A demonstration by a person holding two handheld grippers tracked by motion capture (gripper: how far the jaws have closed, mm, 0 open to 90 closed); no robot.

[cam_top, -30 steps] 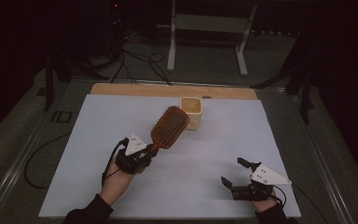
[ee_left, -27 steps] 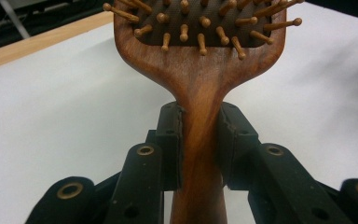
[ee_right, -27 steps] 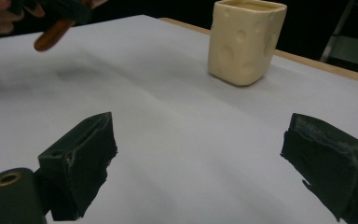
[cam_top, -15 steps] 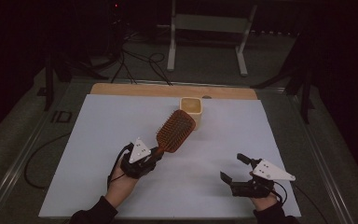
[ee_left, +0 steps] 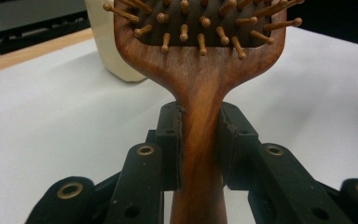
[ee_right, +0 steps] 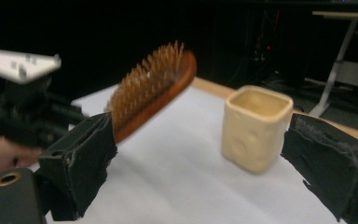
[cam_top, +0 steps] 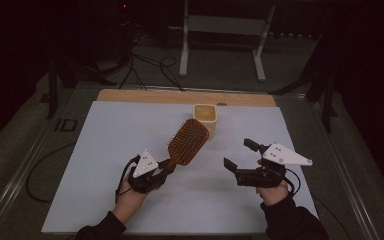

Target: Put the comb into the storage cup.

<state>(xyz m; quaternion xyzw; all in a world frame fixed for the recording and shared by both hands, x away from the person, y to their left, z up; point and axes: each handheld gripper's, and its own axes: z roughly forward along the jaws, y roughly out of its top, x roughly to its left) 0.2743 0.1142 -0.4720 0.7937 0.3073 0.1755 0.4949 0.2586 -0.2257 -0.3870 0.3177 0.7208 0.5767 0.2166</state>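
A wooden paddle hairbrush [cam_top: 188,141] with wooden bristles is held above the white table sheet [cam_top: 105,150], head pointing toward the far side. My left gripper [cam_top: 166,165] is shut on its handle; in the left gripper view both pads clamp the brush's [ee_left: 200,70] neck, my left gripper [ee_left: 200,135] just under the head. A cream square cup [cam_top: 205,116] stands upright beyond the brush head. My right gripper [cam_top: 237,154] hovers open at the right, with nothing between its jaws. In the right gripper view, the right gripper [ee_right: 207,158] faces the cup [ee_right: 256,126], the brush [ee_right: 154,88] and the left gripper [ee_right: 23,107].
A wooden strip [cam_top: 130,95] runs along the table's far edge. Beyond the table, a white stand [cam_top: 225,25] and cables [cam_top: 150,60] sit on the dark floor. The sheet's near edge lies by the person's sleeves [cam_top: 290,220].
My right gripper has lifted off the sheet and come a little toward the middle, jaws still open. The left gripper and brush have barely shifted.
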